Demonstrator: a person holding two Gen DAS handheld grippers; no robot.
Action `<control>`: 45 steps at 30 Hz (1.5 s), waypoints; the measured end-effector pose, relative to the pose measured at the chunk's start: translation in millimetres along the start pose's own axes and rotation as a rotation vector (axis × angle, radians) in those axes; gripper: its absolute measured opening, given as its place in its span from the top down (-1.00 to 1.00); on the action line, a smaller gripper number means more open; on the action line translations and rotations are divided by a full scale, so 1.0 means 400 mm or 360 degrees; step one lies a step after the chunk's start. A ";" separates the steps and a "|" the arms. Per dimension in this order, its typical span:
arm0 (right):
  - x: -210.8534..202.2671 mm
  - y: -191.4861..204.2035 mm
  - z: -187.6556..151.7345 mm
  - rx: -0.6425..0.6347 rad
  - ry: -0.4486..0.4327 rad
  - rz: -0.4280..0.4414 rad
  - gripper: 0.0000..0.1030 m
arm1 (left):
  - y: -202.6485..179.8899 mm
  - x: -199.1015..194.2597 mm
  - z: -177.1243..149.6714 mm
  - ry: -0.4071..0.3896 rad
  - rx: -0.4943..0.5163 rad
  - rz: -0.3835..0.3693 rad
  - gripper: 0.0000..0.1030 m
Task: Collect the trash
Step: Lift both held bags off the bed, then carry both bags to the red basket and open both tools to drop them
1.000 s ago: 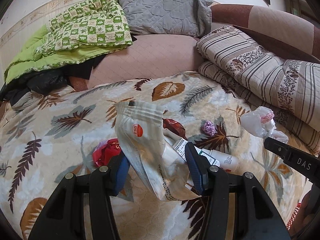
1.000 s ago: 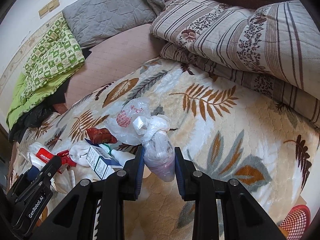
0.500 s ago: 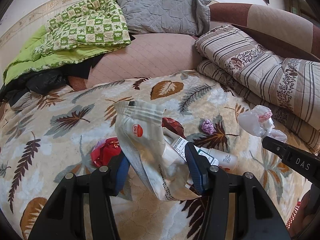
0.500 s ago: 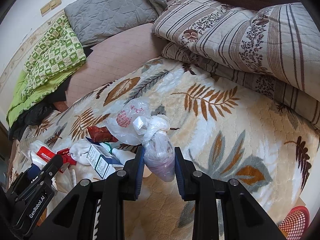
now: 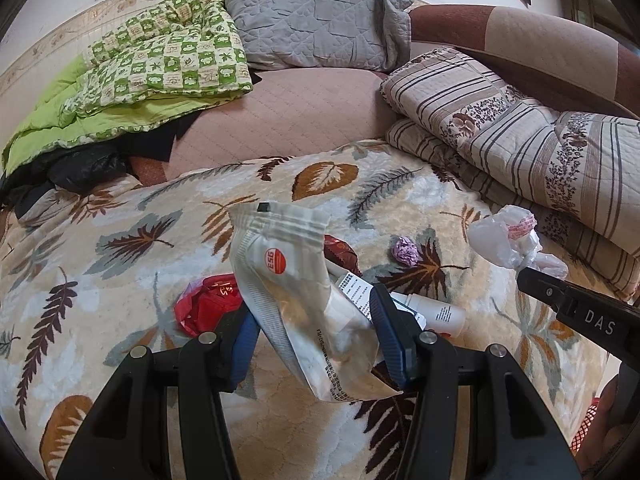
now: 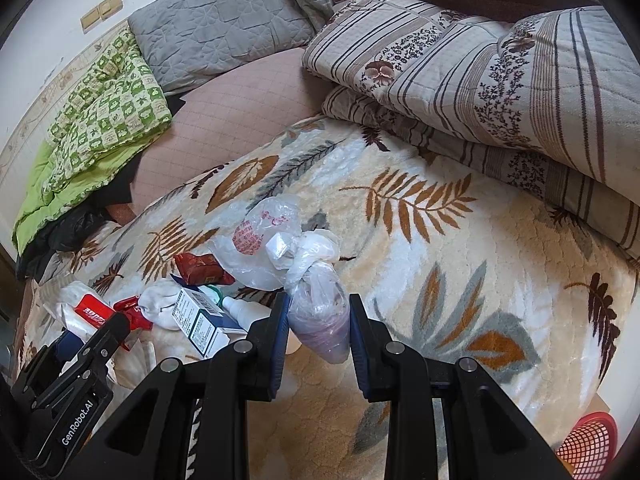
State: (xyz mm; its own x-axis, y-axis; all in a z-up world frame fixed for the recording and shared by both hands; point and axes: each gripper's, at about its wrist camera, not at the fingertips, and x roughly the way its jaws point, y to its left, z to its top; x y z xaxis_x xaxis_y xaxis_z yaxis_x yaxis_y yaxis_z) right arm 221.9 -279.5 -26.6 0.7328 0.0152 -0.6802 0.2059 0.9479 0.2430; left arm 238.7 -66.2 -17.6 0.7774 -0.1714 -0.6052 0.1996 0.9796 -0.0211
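In the left wrist view my left gripper (image 5: pixel 316 336) is shut on a crumpled white pouch (image 5: pixel 288 280) with an orange round logo, held upright above the leaf-patterned blanket (image 5: pixel 120 264). In the right wrist view my right gripper (image 6: pixel 319 332) is shut on a knotted clear plastic bag (image 6: pixel 316 300) with purplish contents. A larger clear bag (image 6: pixel 256 240) with red print hangs from its knot. Loose trash lies on the blanket: a red wrapper (image 5: pixel 204 304), a purple foil ball (image 5: pixel 406 250), a dark red wrapper (image 6: pixel 200 270), a white bottle (image 5: pixel 436 314), a small box (image 6: pixel 200 320) and a white tissue (image 6: pixel 160 308).
Folded striped quilts (image 6: pixel 500 80) are stacked at the right. A green checked quilt (image 5: pixel 160 68) and a grey pillow (image 5: pixel 312 20) lie at the back. A red mesh basket (image 6: pixel 588 448) stands beyond the bed's near right corner. The left gripper's body (image 6: pixel 80 356) shows at lower left.
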 end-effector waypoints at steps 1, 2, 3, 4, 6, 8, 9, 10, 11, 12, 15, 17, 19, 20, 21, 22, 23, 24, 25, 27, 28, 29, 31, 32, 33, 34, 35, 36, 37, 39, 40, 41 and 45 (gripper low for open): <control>0.000 0.000 0.000 0.0001 -0.0002 -0.0002 0.41 | 0.000 -0.001 0.000 0.0000 0.0001 -0.0001 -0.02; 0.000 -0.001 0.001 0.0004 -0.0003 -0.0002 0.41 | -0.003 -0.002 0.002 -0.0001 0.0005 -0.0001 -0.02; -0.002 -0.003 0.001 0.0005 -0.0004 0.0000 0.41 | -0.004 -0.003 0.002 -0.0003 0.0007 0.0000 -0.02; -0.004 -0.003 0.001 0.0006 -0.0005 0.0000 0.41 | -0.003 -0.005 0.002 -0.0004 0.0008 -0.0002 -0.02; -0.007 -0.002 0.002 0.0003 -0.0010 0.0001 0.41 | -0.005 -0.005 0.002 -0.0004 0.0007 0.0001 -0.02; -0.010 0.000 0.002 0.0000 -0.0013 0.0003 0.41 | -0.006 -0.006 0.002 -0.0005 0.0006 -0.0002 -0.02; -0.011 0.001 0.002 -0.0003 -0.0015 0.0003 0.41 | -0.006 -0.006 0.001 -0.0004 0.0007 -0.0001 -0.02; -0.012 0.002 0.001 -0.0006 -0.0016 0.0003 0.41 | -0.007 -0.006 0.000 -0.0004 0.0008 0.0000 -0.02; -0.013 0.004 0.000 -0.0008 -0.0017 0.0003 0.41 | -0.006 -0.006 0.001 -0.0005 0.0009 -0.0001 -0.02; -0.014 0.005 -0.001 -0.0009 -0.0018 0.0002 0.41 | -0.006 -0.006 0.000 -0.0005 0.0009 -0.0002 -0.02; -0.015 0.006 0.000 -0.0005 -0.0020 0.0002 0.41 | -0.014 -0.010 0.000 -0.0006 0.0019 -0.0009 -0.02; -0.018 0.005 0.000 -0.0004 -0.0023 0.0001 0.41 | -0.018 -0.010 -0.001 0.0004 0.0016 -0.0036 -0.02; -0.022 0.002 0.000 -0.0002 -0.0022 0.0002 0.41 | -0.025 -0.012 0.001 0.0024 0.0005 -0.0095 -0.02; -0.025 -0.001 0.001 0.0003 -0.0021 -0.0002 0.41 | -0.032 -0.014 0.003 0.0030 0.0012 -0.0135 -0.02; -0.034 -0.009 0.004 0.0018 -0.0025 0.0000 0.41 | -0.041 -0.018 0.002 0.0032 0.0024 -0.0170 -0.02; -0.042 -0.017 0.005 0.0031 -0.0031 0.0008 0.41 | -0.052 -0.025 0.001 0.0028 0.0038 -0.0198 -0.02; -0.054 -0.028 0.006 0.0045 -0.0039 0.0012 0.41 | -0.069 -0.034 -0.002 0.0024 0.0064 -0.0228 -0.02; -0.070 -0.044 0.007 0.0062 -0.0048 0.0000 0.41 | -0.084 -0.041 -0.005 0.0022 0.0089 -0.0257 -0.02; -0.090 -0.063 0.007 0.0085 -0.0058 -0.0017 0.41 | -0.104 -0.050 -0.008 0.0020 0.0118 -0.0299 -0.02; -0.135 -0.105 0.003 0.0144 -0.0089 -0.0024 0.41 | -0.140 -0.062 -0.016 0.0042 0.0162 -0.0402 -0.02; -0.158 -0.128 0.002 0.0169 -0.0104 -0.0037 0.41 | -0.159 -0.067 -0.021 0.0055 0.0191 -0.0457 -0.02; -0.190 -0.162 -0.006 0.0203 -0.0120 -0.0063 0.41 | -0.185 -0.078 -0.028 0.0061 0.0227 -0.0515 -0.02; -0.240 -0.215 -0.031 0.0248 -0.0136 -0.0090 0.41 | -0.233 -0.098 -0.044 0.0084 0.0296 -0.0652 -0.02; -0.266 -0.245 -0.051 0.0269 -0.0138 -0.0115 0.41 | -0.255 -0.107 -0.054 0.0107 0.0319 -0.0729 -0.02; -0.295 -0.280 -0.080 0.0290 -0.0133 -0.0151 0.41 | -0.279 -0.115 -0.063 0.0131 0.0342 -0.0798 -0.03; -0.322 -0.315 -0.110 0.0312 -0.0124 -0.0182 0.41 | -0.303 -0.123 -0.073 0.0160 0.0370 -0.0876 -0.03; -0.346 -0.350 -0.142 0.0335 -0.0110 -0.0212 0.41 | -0.341 -0.131 -0.088 0.0213 0.0415 -0.0994 -0.03; -0.371 -0.388 -0.178 0.0362 -0.0090 -0.0249 0.41 | -0.373 -0.140 -0.103 0.0244 0.0458 -0.1069 -0.03; -0.395 -0.426 -0.215 0.0395 -0.0062 -0.0281 0.41 | -0.411 -0.153 -0.121 0.0251 0.0504 -0.1124 -0.02; -0.435 -0.507 -0.287 0.0494 -0.0004 -0.0327 0.41 | -0.479 -0.174 -0.148 0.0272 0.0586 -0.1211 -0.02; -0.452 -0.542 -0.319 0.0540 0.0020 -0.0345 0.41 | -0.525 -0.183 -0.164 0.0305 0.0627 -0.1274 -0.02; -0.465 -0.569 -0.344 0.0570 0.0038 -0.0365 0.41 | -0.559 -0.193 -0.174 0.0333 0.0646 -0.1323 -0.02; -0.510 -0.665 -0.441 0.0676 0.0079 -0.0455 0.41 | -0.686 -0.221 -0.226 0.0428 0.0744 -0.1463 -0.02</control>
State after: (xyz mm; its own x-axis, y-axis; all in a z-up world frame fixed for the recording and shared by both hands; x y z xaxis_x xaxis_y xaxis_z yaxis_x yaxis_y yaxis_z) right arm -96.9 -478.7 -74.3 0.5795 -0.2008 -0.7899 0.6462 0.7038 0.2951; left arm 61.3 -310.5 -30.3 0.0659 -0.7401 -0.6692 0.8964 0.3386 -0.2862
